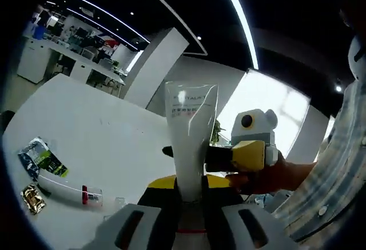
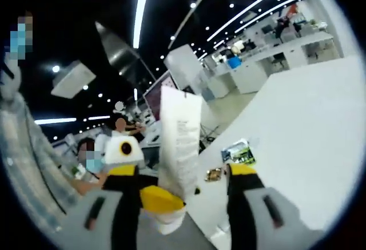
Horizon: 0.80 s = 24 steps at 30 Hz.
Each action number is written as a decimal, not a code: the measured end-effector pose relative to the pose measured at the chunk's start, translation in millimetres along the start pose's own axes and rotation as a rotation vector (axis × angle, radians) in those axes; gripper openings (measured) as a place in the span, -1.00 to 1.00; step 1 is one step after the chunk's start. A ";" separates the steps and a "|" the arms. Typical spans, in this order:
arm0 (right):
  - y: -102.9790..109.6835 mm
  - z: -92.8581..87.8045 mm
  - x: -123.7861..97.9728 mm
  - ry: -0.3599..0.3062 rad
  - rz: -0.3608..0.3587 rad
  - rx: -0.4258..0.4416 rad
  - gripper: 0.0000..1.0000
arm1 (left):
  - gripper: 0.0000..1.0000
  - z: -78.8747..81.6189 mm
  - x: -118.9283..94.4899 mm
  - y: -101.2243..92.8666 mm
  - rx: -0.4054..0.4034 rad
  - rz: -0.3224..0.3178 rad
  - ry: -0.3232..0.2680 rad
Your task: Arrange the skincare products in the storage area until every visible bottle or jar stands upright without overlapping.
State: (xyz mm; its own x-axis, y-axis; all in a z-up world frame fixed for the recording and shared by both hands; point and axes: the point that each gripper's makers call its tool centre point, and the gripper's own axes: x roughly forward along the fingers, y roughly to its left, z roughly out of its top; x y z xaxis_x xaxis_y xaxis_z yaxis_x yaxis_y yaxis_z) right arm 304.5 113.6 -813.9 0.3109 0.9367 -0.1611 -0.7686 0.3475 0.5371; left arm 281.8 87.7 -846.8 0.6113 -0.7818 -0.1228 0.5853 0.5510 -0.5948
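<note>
A white squeeze tube [image 1: 190, 141] with dark print near its flat crimped end is held off the table, cap end down between the jaws of the left gripper [image 1: 190, 215], which are closed narrow on its lower part; the crimped end stands up and away from the fingers. In the right gripper view the same tube [image 2: 179, 147] rises with its printed back face toward the camera, and its white cap end sits low between that view's own jaws. The yellow-tipped fingers [image 2: 243, 171] of the right gripper [image 2: 194, 190] stand wide, one on each side of the tube; whether either pad touches the tube cannot be told. From the left gripper view the right gripper [image 1: 243, 154] comes in just beside the tube, a person's hand [image 1: 269, 177] wrapped around its body and a plaid sleeve [image 1: 337, 170] behind. Well beyond the left fingertips, on the white table [image 1: 103, 141], a white bottle with a red band [image 1: 68, 191] lies on its side, with a gold foil sachet [image 1: 32, 198] near it and a dark printed sachet [image 1: 39, 157] close by. The same two sachets [image 2: 237, 154] lie past the right fingers.
</note>
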 end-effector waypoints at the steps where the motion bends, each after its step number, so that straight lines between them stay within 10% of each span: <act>1: 3.5 1.1 1.4 -0.004 0.017 0.020 0.16 | -0.72 -0.1 0.7 -0.2 0.004 0.004 0.002; 12: -1.5 -15.0 14.6 0.070 -0.120 0.068 -0.06 | -0.72 -7.4 3.9 21.8 0.307 0.232 0.149; 18: -23.5 -17.7 12.7 0.059 -0.251 0.134 -0.34 | -0.72 -12.1 6.7 19.1 0.433 0.260 0.190; 24: -17.1 -19.6 11.3 0.052 -0.209 0.165 -0.41 | -0.70 -15.2 5.6 20.5 0.470 0.262 0.207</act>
State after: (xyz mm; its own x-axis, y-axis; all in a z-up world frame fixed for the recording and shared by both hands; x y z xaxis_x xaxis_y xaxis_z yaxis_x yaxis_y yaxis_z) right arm 310.2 119.1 -841.1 0.4206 0.8480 -0.3225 -0.5880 0.5255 0.6149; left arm 289.1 90.3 -871.7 0.6788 -0.6163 -0.3992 0.6310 0.7676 -0.1122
